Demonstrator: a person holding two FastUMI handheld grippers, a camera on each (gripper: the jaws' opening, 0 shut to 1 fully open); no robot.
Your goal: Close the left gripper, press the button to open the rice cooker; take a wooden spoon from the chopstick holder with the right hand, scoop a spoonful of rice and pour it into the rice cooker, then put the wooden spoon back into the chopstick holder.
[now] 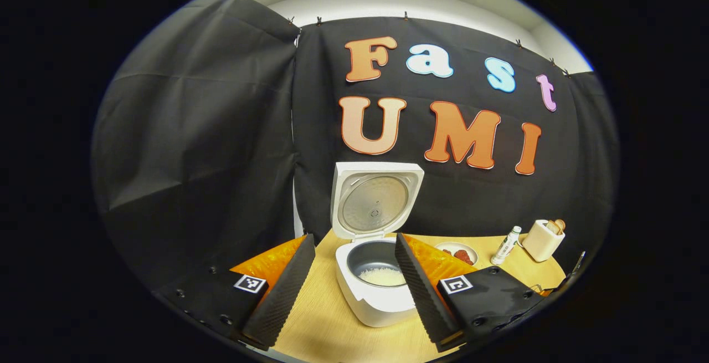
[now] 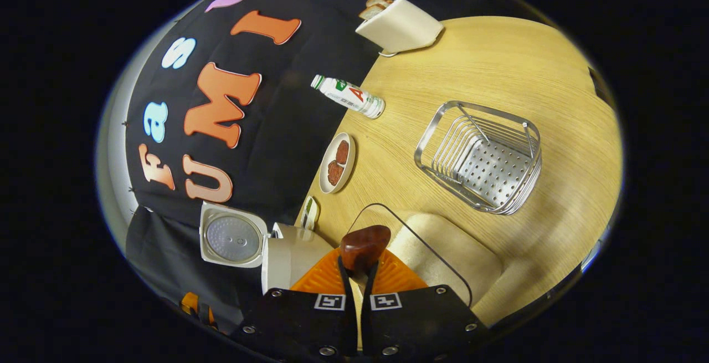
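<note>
In the left gripper view, the left gripper (image 1: 354,236) has its fingers wide apart and holds nothing. A square black-and-white marker sits on each half of its body. Straight ahead, framed between the two fingers, the white rice cooker (image 1: 376,291) stands on the wooden table (image 1: 327,318). Its lid (image 1: 375,199) is swung fully up, and a shallow layer of white rice (image 1: 382,277) lies in the dark inner pot. Right of it are a small plate (image 1: 457,252) of red pieces, then an upright white bottle (image 1: 507,245), then a cream toaster (image 1: 543,239) with bread slices in its slot.

The right gripper view is tilted, with the table running up its right side. At the left the rice cooker (image 2: 293,255) shows with its lid (image 2: 232,238) open. Along the table's edge come the plate (image 2: 338,163) holding two red pieces, the bottle (image 2: 349,96), whose green and red label print is too small to make out, and the toaster (image 2: 400,26).

The right gripper (image 2: 359,267) has its fingers together, clamped on the handle of the wooden spoon (image 2: 364,246). The spoon's dark reddish bowl sticks out just past the fingertips. Beside it lies a pale rounded thing (image 2: 443,255) rimmed by a thin dark wire, too blurred to name. Farther right stands a steel wire basket (image 2: 479,155) with a perforated floor, well apart from the spoon.
</note>
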